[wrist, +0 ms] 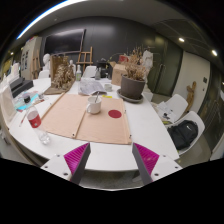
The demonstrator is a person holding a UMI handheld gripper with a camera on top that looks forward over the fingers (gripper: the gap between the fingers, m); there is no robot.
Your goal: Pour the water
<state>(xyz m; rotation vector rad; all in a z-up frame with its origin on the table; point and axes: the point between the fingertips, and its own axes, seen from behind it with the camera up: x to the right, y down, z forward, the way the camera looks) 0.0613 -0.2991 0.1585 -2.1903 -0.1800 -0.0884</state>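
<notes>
My gripper (pixel 111 159) is open above the near edge of a white table (pixel 150 125), with nothing between its magenta pads (pixel 76 155). Beyond the fingers lies a tan placemat (pixel 75 118). A white cup (pixel 95 104) stands on the mat's far part, well ahead of the fingers. A round red coaster (pixel 115 114) lies just right of the cup. A bottle with a red label (pixel 35 119) stands off the mat's left edge, and a small clear glass (pixel 44 137) sits just nearer than it.
A big brown pot with dried plants (pixel 132 86) stands at the table's far right. Boxes and clutter (pixel 95 78) fill the far end. White chairs (pixel 175 106) and a dark chair (pixel 186 133) stand along the right side. More items crowd the left edge (pixel 15 98).
</notes>
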